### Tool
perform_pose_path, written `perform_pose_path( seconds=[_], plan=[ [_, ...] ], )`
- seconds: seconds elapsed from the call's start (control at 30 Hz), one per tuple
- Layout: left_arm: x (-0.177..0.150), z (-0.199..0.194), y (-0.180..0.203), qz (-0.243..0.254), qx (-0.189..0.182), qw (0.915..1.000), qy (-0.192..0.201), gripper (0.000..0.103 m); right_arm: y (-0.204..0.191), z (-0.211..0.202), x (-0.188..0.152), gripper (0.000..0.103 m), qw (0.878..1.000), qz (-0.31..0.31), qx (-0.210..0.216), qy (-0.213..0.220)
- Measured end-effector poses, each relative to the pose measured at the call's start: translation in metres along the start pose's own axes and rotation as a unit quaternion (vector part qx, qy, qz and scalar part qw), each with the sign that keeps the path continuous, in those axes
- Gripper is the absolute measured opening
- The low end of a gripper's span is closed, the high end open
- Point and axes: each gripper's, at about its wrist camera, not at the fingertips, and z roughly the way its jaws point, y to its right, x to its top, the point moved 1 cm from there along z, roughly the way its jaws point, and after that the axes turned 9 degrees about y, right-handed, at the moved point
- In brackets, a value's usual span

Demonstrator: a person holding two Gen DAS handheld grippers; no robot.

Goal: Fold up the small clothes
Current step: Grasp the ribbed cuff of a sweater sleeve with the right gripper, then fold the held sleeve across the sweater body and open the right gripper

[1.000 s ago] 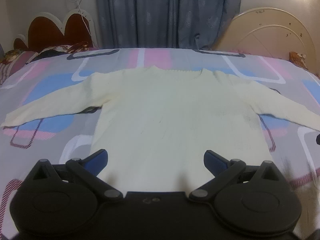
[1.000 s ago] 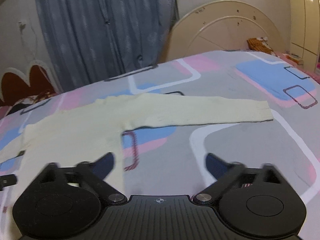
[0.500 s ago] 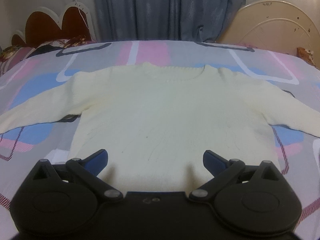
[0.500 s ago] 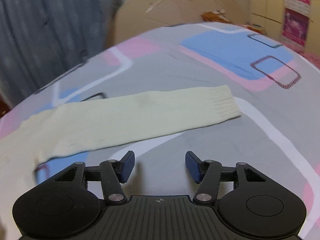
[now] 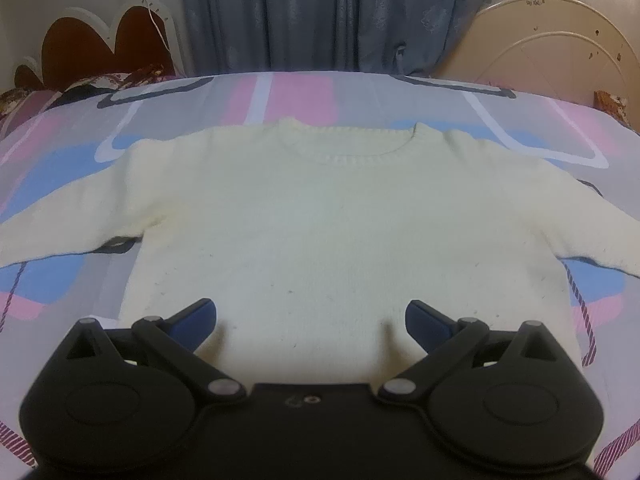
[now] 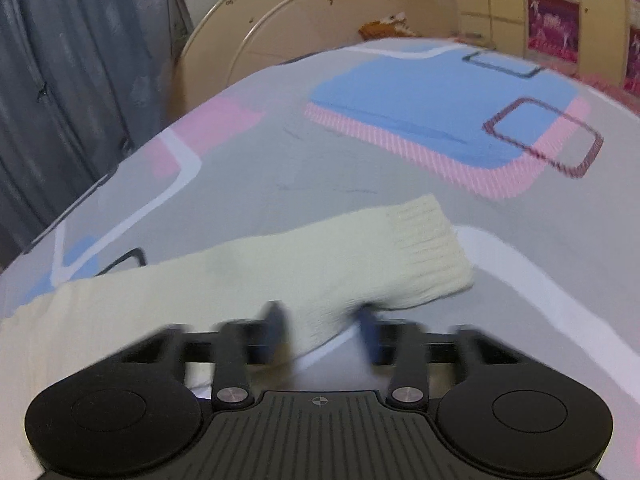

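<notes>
A cream knitted sweater (image 5: 320,220) lies flat on the bed, neckline away from me and both sleeves spread sideways. My left gripper (image 5: 310,320) hovers open over the middle of its hem, nothing between the blue pads. In the right wrist view the sweater's right sleeve (image 6: 280,272) runs across the sheet and ends in a ribbed cuff (image 6: 428,248). My right gripper (image 6: 322,332) sits at the sleeve's near edge, a little before the cuff. Its jaws are closing, blurred, with sleeve fabric bunched between the pads.
The bed sheet (image 5: 304,96) is grey with pink, blue and white rectangles. Grey curtains (image 5: 320,12) hang behind the bed. A heart-shaped headboard (image 5: 100,48) stands at the left. A round cream board (image 6: 304,28) leans at the right, a wardrobe (image 6: 560,4) beyond it.
The right gripper swung right along the sleeve towards the cuff, dropped to it and narrowed from wide open onto the fabric. The left gripper moved in over the sweater's hem, still open.
</notes>
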Motion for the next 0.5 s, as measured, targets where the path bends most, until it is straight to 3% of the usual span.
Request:
perform_pose_path(
  seconds=[0.27, 0.5],
  plan=[
    [0.001, -0.003, -0.01, -0.012, -0.015, 0.9998, -0.001, 0.1, -0.014, -0.015, 0.006, 0.007, 0.999, -0.003, 0.034, 0.025],
    [0.008, -0.016, -0.033, -0.031, -0.01, 0.9994, 0.012, 0.1, -0.089, -0.053, 0.011, 0.006, 0.989, -0.064, 0.114, 0.062]
  ],
)
